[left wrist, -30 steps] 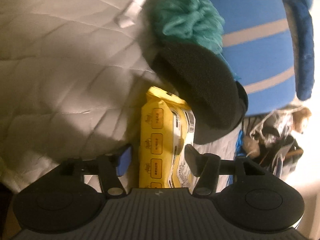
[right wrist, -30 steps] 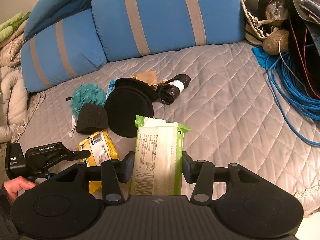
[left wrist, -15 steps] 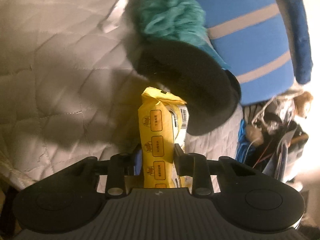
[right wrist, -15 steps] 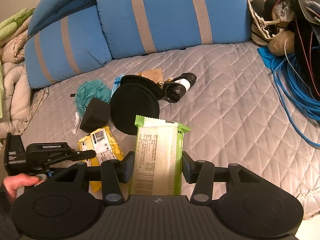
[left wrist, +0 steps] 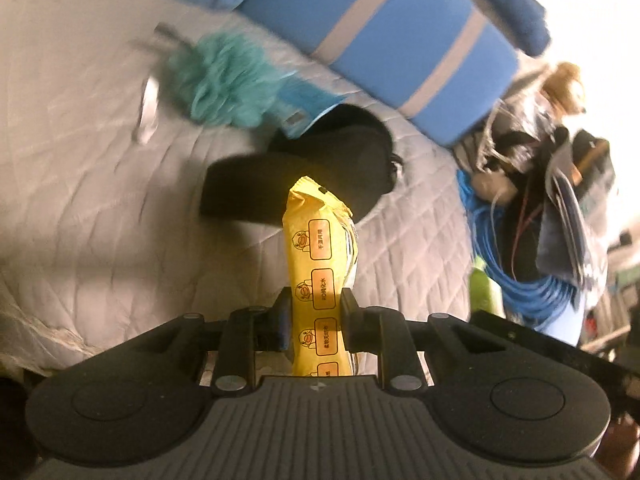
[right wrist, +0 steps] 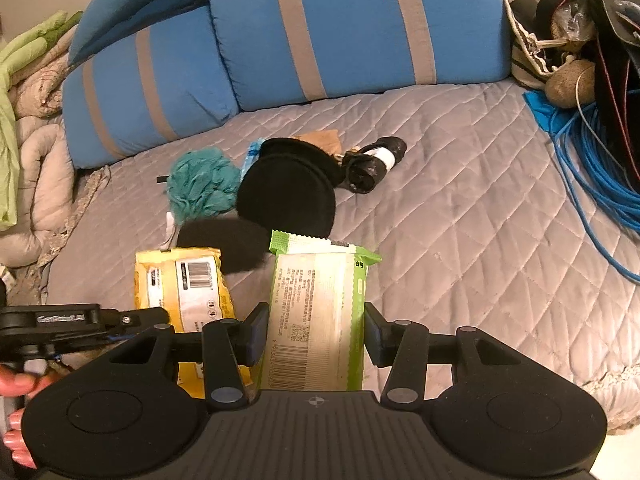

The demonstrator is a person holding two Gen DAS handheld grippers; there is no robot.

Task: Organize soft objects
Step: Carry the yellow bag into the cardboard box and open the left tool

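Now yellow wipes pack (left wrist: 318, 268) edge-on, long axis pointing away.

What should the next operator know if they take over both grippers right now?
Left gripper: jaws have just been closing, now clamped on the yellow wipes pack, held edge-up above the quilt.
Right gripper: gripping the green wipes pack.
On the quilt: teal bath pouf, black foam block, black round pads, dark roll.
Done: both packs picked up. Left: place them, then sort the rest.
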